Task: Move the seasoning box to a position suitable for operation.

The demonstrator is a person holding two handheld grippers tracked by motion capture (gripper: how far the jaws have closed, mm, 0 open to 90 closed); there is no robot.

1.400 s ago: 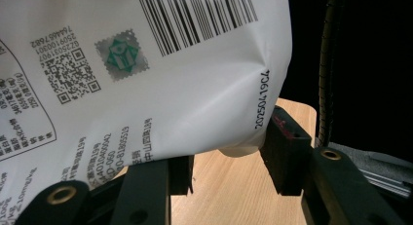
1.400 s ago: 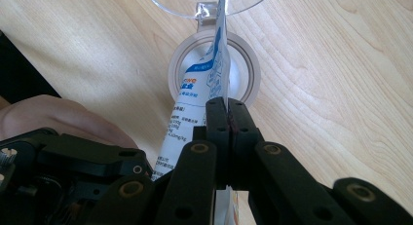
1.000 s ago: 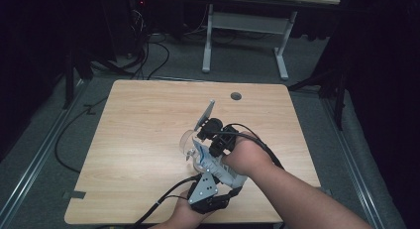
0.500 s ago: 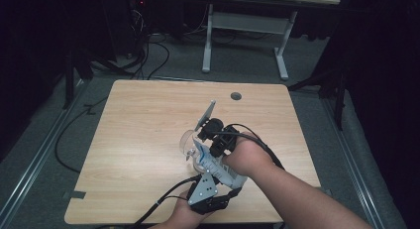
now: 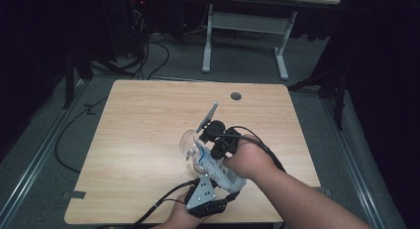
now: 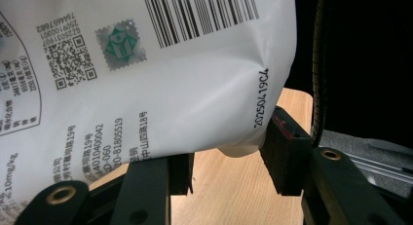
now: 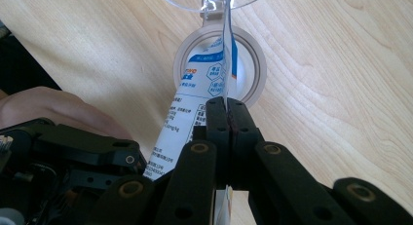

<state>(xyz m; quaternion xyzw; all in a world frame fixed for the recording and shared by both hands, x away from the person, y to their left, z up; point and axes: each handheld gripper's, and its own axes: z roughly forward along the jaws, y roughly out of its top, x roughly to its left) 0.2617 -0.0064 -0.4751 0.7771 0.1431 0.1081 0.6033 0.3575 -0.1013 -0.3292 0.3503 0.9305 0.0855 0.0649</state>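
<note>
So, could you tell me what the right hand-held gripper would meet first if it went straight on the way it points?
Probably the clear cup lying just ahead: the right hand-held gripper pinches the packet that pokes into it.

Dim lab: cables (image 5: 143, 45), bare desk (image 5: 148, 120)

Lit table (image 5: 148, 140) amid dark surroundings; close pouch (image 6: 146, 64) slightly soft.

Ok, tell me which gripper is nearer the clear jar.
Right. The right gripper pinches the white pouch's top edge just above the clear jar. The left gripper holds the pouch's other end, nearer the person.
</note>
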